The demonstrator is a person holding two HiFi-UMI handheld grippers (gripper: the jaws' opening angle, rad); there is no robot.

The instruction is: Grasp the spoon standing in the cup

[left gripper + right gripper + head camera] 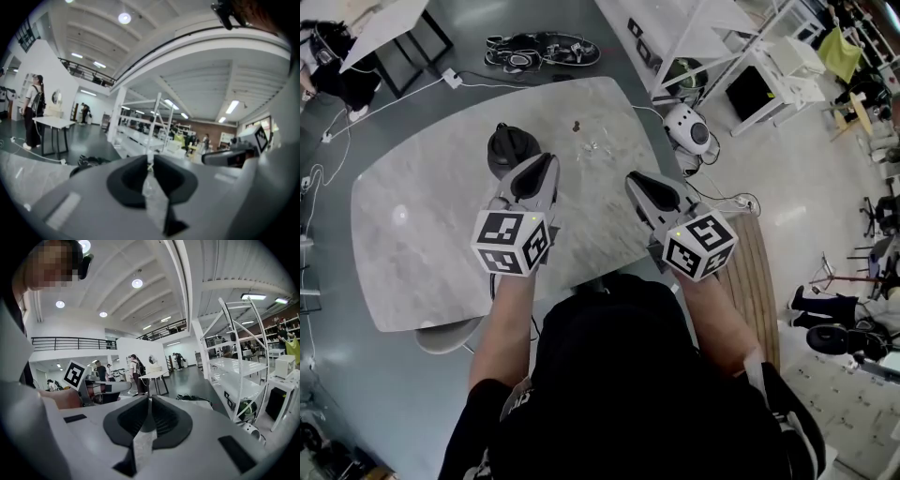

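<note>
In the head view a small clear glass cup (591, 146) stands on the grey marble table (422, 234), toward its far edge. A thin spoon (577, 126) with a dark tip rises from the cup; it is too small to make out further. My left gripper (546, 161) (149, 161) hovers near the cup, a little left of it. Its jaws stand a narrow slit apart with nothing between them. My right gripper (636, 178) (149, 399) is held to the right of the cup and nearer me, shut and empty. Both point away from me.
A round black object (510, 147) sits on the table just left of the left gripper. On the floor beyond are black gear (542, 49), a white cable, white shelving (712, 37) and a round white device (689, 128). A wooden bench (759, 272) runs along the table's right.
</note>
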